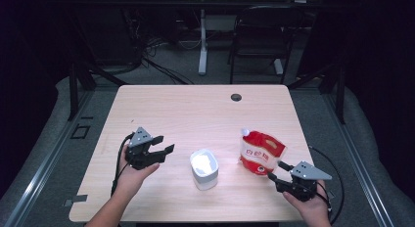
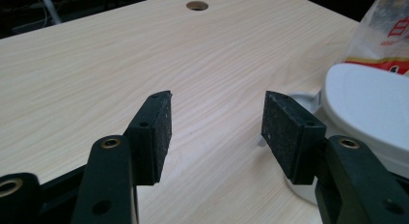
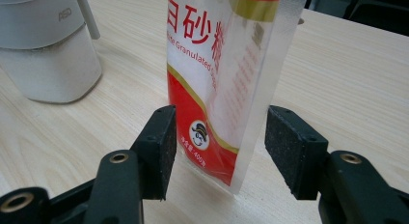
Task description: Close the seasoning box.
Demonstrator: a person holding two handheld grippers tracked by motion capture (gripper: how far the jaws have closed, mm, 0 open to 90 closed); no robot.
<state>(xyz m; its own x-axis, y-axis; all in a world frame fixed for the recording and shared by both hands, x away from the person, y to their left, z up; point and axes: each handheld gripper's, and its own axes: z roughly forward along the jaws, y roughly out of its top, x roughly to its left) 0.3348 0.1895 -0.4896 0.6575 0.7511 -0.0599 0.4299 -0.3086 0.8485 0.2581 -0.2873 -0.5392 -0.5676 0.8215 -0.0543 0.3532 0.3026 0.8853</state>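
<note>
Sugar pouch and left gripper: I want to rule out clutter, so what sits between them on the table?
High view: the white container stands between the sugar pouch and the open left gripper; otherwise bare table.

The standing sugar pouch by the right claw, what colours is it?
Red and white sugar pouch with a gold stripe and red lettering; the right gripper view shows it best.

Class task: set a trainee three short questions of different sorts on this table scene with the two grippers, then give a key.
1. True or false: the right gripper is clamped on the sugar pouch.
2. Which thing stands nearest the left gripper? A the white container B the chair
3. Fill in: the pouch stands ___ on the table.
Key: 1 false, its pads stand apart from the pouch; 2 A; 3 upright.
</note>
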